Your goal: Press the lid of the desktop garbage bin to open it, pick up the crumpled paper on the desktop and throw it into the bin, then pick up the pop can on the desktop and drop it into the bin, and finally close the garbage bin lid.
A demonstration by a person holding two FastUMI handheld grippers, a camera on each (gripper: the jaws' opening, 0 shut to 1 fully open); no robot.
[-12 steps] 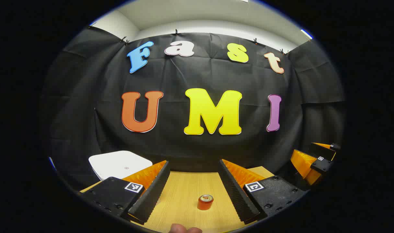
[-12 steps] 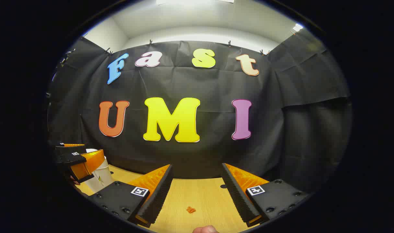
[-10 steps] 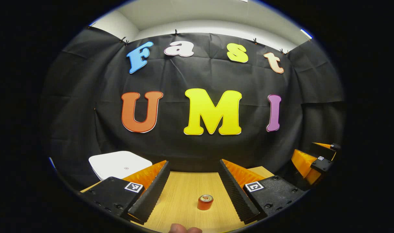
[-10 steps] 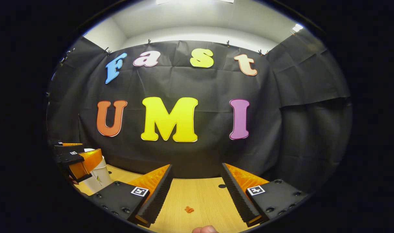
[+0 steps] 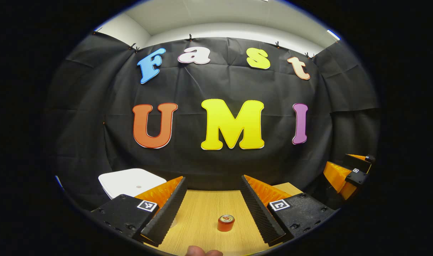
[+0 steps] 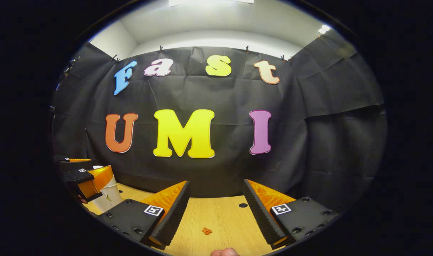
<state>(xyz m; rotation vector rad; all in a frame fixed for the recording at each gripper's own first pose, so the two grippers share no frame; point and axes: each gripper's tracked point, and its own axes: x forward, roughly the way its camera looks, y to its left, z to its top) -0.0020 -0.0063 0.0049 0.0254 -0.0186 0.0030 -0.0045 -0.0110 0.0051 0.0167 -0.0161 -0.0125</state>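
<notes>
Both sets of jaws spread wide, gripping nothing, held high over the bench (image 5: 202, 206), probably at the start. Bin (image 5: 131, 182) shut, left of the can (image 5: 225, 223); can upright between left gripper (image 5: 211, 213) jaws. Right gripper (image 6: 214, 213) further right.

Bright ceiling light glares from above, both views sharp but strongly bowed at the edges.
</notes>
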